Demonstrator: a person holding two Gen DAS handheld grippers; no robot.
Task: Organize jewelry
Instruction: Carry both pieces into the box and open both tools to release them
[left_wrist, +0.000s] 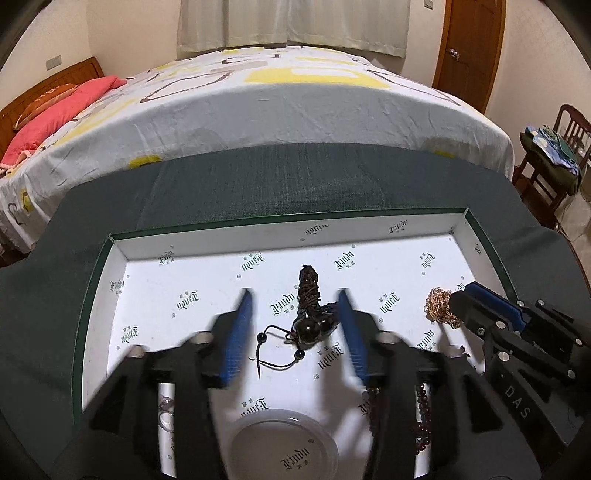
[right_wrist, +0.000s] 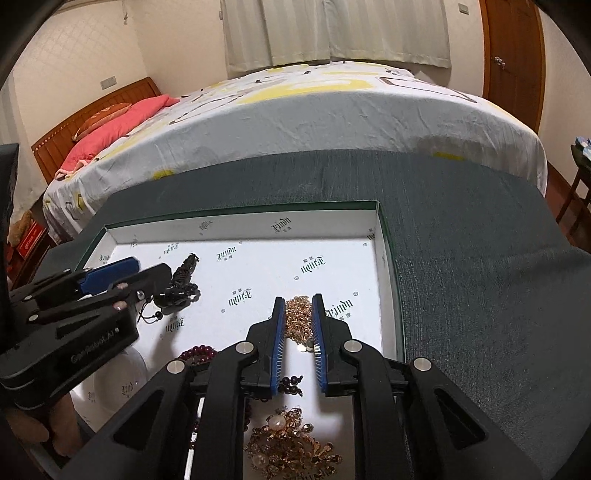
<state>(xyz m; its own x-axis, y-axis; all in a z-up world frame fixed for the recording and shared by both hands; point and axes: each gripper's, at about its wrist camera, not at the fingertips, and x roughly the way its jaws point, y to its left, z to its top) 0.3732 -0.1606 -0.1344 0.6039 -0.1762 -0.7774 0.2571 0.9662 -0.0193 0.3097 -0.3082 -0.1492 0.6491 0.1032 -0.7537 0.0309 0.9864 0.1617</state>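
Corded pendant (left_wrist: 312, 306) lengthwise between left gripper (left_wrist: 295, 295) fingers

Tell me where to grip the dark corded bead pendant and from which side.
Grip the dark corded bead pendant across its thick wrapped cord bundle, above the two round beads. Come straight down with the left gripper, whose open fingers already flank it. The loose thin cord would likely slip.

Both wrist views look down close, sharing the box (left_wrist: 458, 225)

Dark corded necklace (left_wrist: 310, 314) lies bunched mid-tray; gold chain (right_wrist: 299, 317) heaped near the right wall.
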